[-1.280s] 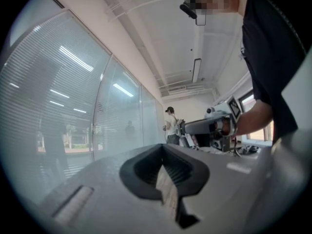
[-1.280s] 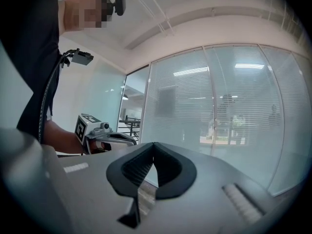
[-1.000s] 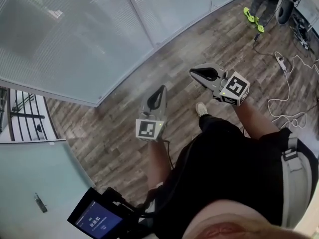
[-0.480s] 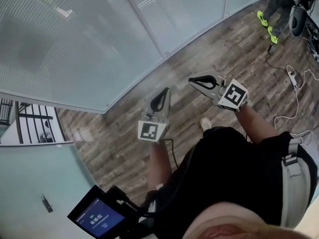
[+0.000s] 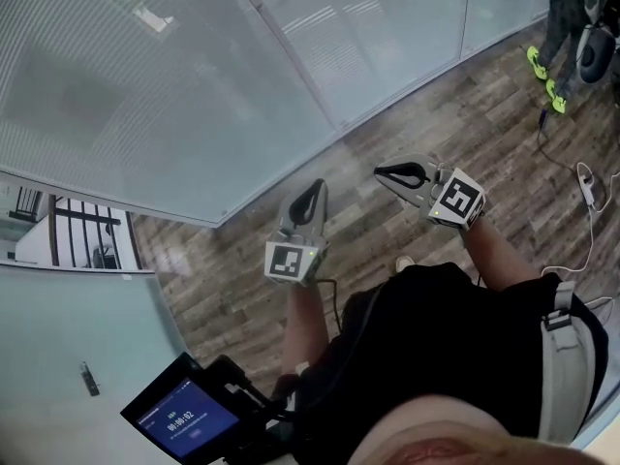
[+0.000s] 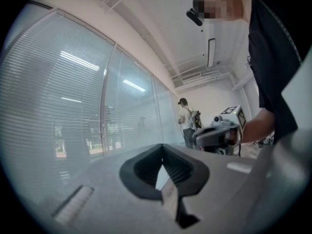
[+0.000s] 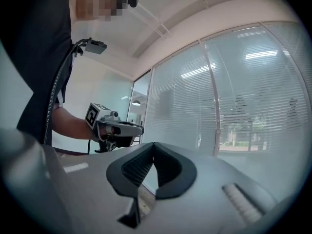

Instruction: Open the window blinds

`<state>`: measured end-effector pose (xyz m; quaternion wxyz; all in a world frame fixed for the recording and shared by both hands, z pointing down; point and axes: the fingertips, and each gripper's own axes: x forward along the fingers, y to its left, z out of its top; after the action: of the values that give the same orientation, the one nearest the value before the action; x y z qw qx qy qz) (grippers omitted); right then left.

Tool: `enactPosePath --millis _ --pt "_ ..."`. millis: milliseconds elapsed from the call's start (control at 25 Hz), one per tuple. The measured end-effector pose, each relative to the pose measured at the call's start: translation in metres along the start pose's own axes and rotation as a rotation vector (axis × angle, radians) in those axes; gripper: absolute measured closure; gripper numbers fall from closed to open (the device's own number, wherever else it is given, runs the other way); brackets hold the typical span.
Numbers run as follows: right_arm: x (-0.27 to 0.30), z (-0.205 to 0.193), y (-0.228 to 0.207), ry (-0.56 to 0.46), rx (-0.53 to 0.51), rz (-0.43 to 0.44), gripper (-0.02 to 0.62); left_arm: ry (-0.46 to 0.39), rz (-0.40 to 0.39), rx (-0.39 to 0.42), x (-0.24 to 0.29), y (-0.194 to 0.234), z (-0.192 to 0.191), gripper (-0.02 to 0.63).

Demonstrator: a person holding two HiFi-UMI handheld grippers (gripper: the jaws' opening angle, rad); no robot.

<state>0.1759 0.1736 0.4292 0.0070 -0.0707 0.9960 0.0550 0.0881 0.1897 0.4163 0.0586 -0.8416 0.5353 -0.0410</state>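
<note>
Facing left tongs (image 5: 313,186) and right tongs (image 5: 382,172): blinds (image 5: 145,85)

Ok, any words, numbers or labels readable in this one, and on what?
Screen, lower left in the head view: a white line of digits, too small to read.
Left marker cube: black-and-white square pattern, no words.
Right marker cube: the same.
No other text shows.
</note>
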Motion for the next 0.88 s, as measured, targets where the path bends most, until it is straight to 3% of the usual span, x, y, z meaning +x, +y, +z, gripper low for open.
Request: enactPosePath --millis 160,360,480,720,880 --pt "-0.002 -0.001 -0.019 -0.023 -0.01 0.034 0.589 0.002 0.021 0.01 0.021 -0.001 0.006 0.603" --pt "0.001 -0.003 -0.034 -0.035 -0.01 0.032 0.589 -0.015 0.022 -0.064 0.03 0.008 0.001 0.603" --pt "0.004 -0.009 -0.04 -0.018 -0.009 0.037 0.589 0.002 -0.001 -0.032 0.035 0.008 -0.003 0.603" --pt "0.014 -0.027 -0.047 0.016 -0.006 0.028 0.589 0.01 -0.051 -0.09 0.051 0.019 -0.025 0.603" --pt "0.028 -0.028 -0.056 0.014 0.012 0.002 0.589 0.021 -0.09 -0.071 0.063 0.03 -0.025 0.603"
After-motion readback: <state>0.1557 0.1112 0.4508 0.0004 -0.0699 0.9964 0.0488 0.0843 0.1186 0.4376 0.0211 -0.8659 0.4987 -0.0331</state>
